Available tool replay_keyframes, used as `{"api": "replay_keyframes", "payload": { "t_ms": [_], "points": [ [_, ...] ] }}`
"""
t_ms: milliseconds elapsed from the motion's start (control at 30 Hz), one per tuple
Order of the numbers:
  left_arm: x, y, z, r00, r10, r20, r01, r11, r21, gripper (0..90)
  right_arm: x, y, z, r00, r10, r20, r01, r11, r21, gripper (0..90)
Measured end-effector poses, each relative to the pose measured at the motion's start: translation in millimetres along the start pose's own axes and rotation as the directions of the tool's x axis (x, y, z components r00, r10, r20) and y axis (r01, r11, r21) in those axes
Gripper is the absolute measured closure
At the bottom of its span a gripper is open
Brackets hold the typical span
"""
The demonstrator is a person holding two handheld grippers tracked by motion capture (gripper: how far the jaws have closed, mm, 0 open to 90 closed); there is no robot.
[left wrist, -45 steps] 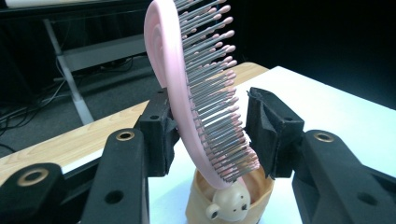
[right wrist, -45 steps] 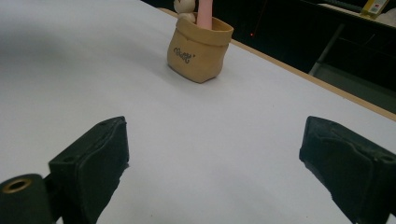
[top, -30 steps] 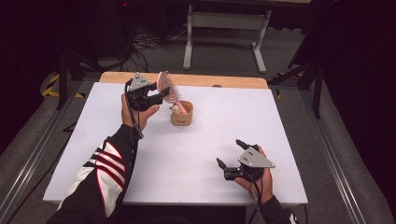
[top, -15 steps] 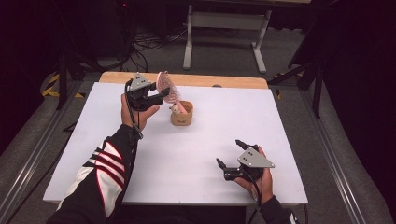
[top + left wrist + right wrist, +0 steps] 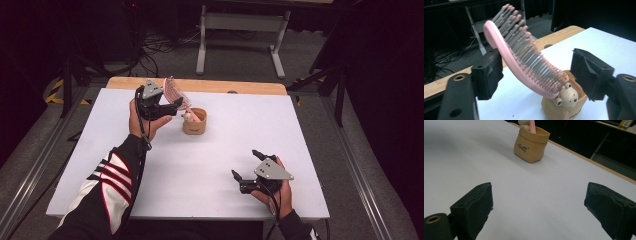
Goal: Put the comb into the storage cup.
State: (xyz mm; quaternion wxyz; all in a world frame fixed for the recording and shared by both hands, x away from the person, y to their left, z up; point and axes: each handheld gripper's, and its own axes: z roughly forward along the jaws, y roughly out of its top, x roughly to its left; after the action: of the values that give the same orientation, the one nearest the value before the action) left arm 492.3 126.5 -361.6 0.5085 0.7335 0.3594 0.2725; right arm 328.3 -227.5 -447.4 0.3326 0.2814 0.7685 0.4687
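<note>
The left gripper (image 5: 172, 106) hangs over the table (image 5: 215, 165) near its far edge, left of the middle, held level and pointing at the cup (image 5: 194, 121). Its jaws have just been opening. In the left gripper view they stand apart with the pink brush (image 5: 524, 62) between them: the brush's back lies against or just beside one pad (image 5: 489, 72), which of the two I cannot tell, and the other pad (image 5: 587, 71) is clear of the bristles. The brush leans tilted out of the cup, handle end down inside it, bristled head up and toward the far edge. A small bear figure (image 5: 567, 96) sits on the cup's rim, touching the brush's lower end. The cup stands on the table just right of the left gripper. The right gripper (image 5: 245, 181) rests near the table's near right corner, well apart from the cup, jaws wide open with nothing between them.
</note>
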Motion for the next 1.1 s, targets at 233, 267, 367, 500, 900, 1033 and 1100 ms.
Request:
{"api": "replay_keyframes", "payload": {
  "t_ms": [233, 267, 367, 500, 900, 1033, 1100],
  "points": [
    [0.5, -1.7, 1.5, 1.0, -0.005, -0.002, 0.005, 1.0, -0.001, 21.0, 0.3, 0.2, -0.1, 1.0, -0.002, 0.0, 0.002, 1.0, 0.0, 8.9],
    [0.9, -1.9, 1.9, 1.0, -0.006, -0.001, 0.006, 1.0, -0.004, 19.8, 0.2, 0.1, 0.0, 1.0, -0.003, -0.001, 0.003, 1.0, 0.001, 8.9],
    [0.9, -2.6, 3.4, 1.0, -0.005, -0.006, 0.005, 0.9999, 0.011, 15.2, 0.3, 0.1, 0.1, 1.0, -0.004, -0.001, 0.004, 1.0, 0.002, 8.9],
    [1.7, -4.3, 5.0, 0.9999, 0.01, -0.012, -0.009, 0.9997, 0.024, 10.3, 0.4, -0.1, 0.3, 1.0, -0.006, -0.003, 0.006, 1.0, 0.004, 8.9],
    [5.4, -7.2, 8.8, 0.9999, -0.006, -0.013, 0.006, 0.9988, 0.05, 5.4, 0.3, -0.2, 0.4, 1.0, -0.005, -0.005, 0.005, 1.0, 0.006, 8.9],
    [6.5, -8.0, 11.0, 0.9996, -0.004, -0.029, 0.006, 0.9984, 0.057, 5.8, 0.2, -0.3, 0.3, 1.0, -0.005, -0.004, 0.005, 1.0, 0.006, 8.9],
    [7.2, -8.2, 11.4, 0.9994, 0.003, -0.033, -0.001, 0.9984, 0.057, 6.0, 0.0, -0.4, 0.2, 1.0, -0.002, -0.003, 0.002, 1.0, 0.004, 8.9]
  ]
}}
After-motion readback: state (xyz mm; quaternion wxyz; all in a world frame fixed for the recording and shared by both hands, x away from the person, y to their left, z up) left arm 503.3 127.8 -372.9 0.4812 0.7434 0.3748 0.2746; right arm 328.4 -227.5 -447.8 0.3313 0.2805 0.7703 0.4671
